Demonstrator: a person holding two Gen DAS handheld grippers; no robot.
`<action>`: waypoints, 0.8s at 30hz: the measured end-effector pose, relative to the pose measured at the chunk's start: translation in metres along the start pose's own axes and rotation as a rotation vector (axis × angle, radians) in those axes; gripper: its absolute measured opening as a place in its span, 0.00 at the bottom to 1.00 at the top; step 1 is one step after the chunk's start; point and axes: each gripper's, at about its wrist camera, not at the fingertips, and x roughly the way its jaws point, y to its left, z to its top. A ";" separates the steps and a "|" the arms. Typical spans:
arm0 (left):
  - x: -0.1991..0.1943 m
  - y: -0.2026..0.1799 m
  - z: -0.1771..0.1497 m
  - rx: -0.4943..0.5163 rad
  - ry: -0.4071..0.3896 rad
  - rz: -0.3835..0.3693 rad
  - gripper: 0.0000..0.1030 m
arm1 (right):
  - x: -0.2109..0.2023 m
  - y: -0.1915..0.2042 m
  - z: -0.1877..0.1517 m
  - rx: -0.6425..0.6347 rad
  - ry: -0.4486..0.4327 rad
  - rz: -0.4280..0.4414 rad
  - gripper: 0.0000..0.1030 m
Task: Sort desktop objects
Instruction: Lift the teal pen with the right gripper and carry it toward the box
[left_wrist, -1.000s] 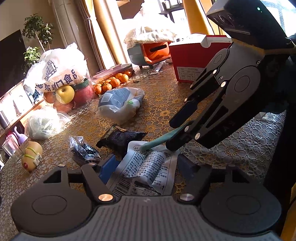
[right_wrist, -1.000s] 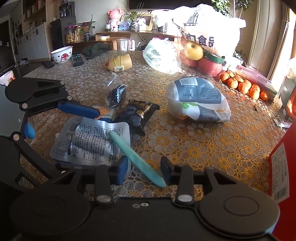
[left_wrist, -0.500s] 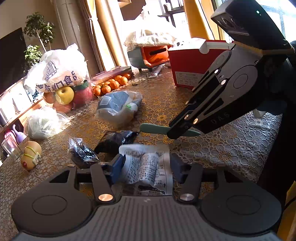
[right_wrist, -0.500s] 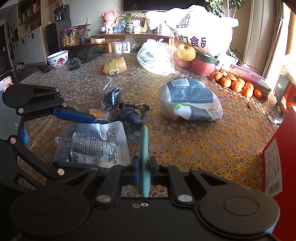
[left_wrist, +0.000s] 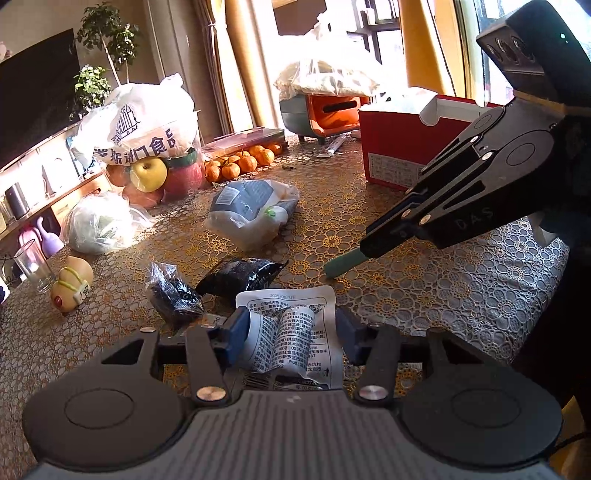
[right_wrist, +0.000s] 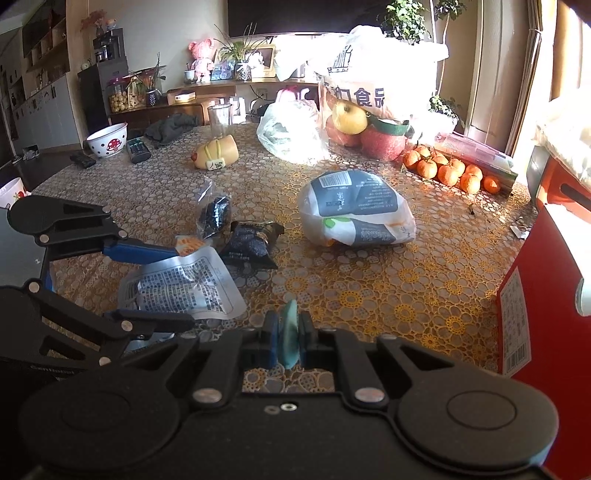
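The right gripper (right_wrist: 289, 341) is clamping a slim, flat teal stick (right_wrist: 289, 338) edge-on between its blue pads, jaws drawn narrow around it. From the left wrist view the same stick (left_wrist: 343, 261) is poking out past the black fingers of the right gripper (left_wrist: 373, 245), its rounded matte tip hanging just above the table (left_wrist: 424, 291), which is wearing a gold-and-white lace-patterned cover of round floral cut-outs.

The left gripper (left_wrist: 290, 334) is closing its jaws on a silvery, crinkled foil pouch (left_wrist: 291, 339) printed with dense black text; the blue pads are pressing both sides, and the pouch is buckling into a ridge between them. In the right wrist view the pouch (right_wrist: 184, 284) is sitting at the near left of the table with one blue finger (right_wrist: 140, 253) lying along its far edge.

Just beyond the pouch a glossy black snack packet (left_wrist: 243, 275) and a clear crumpled cellophane bag of dark pieces (left_wrist: 173, 291) are lying side by side. Farther back a soft, rounded grey-and-white plastic bag (left_wrist: 251, 212) is resting near the table's middle. A row of mandarins (right_wrist: 450, 171) is lining the far edge, beside a white shopping bag of apples (right_wrist: 369, 107). A red cardboard box (left_wrist: 399, 147) is standing at the right.
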 end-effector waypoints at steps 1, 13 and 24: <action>-0.001 0.000 0.000 -0.009 0.002 0.002 0.48 | -0.003 -0.001 0.000 0.003 -0.004 -0.002 0.09; -0.005 -0.009 0.000 -0.040 0.011 0.004 0.48 | 0.006 -0.003 -0.020 -0.022 0.066 -0.015 0.13; -0.004 -0.007 -0.002 -0.058 0.015 0.003 0.48 | 0.020 -0.004 -0.025 -0.014 0.063 -0.026 0.17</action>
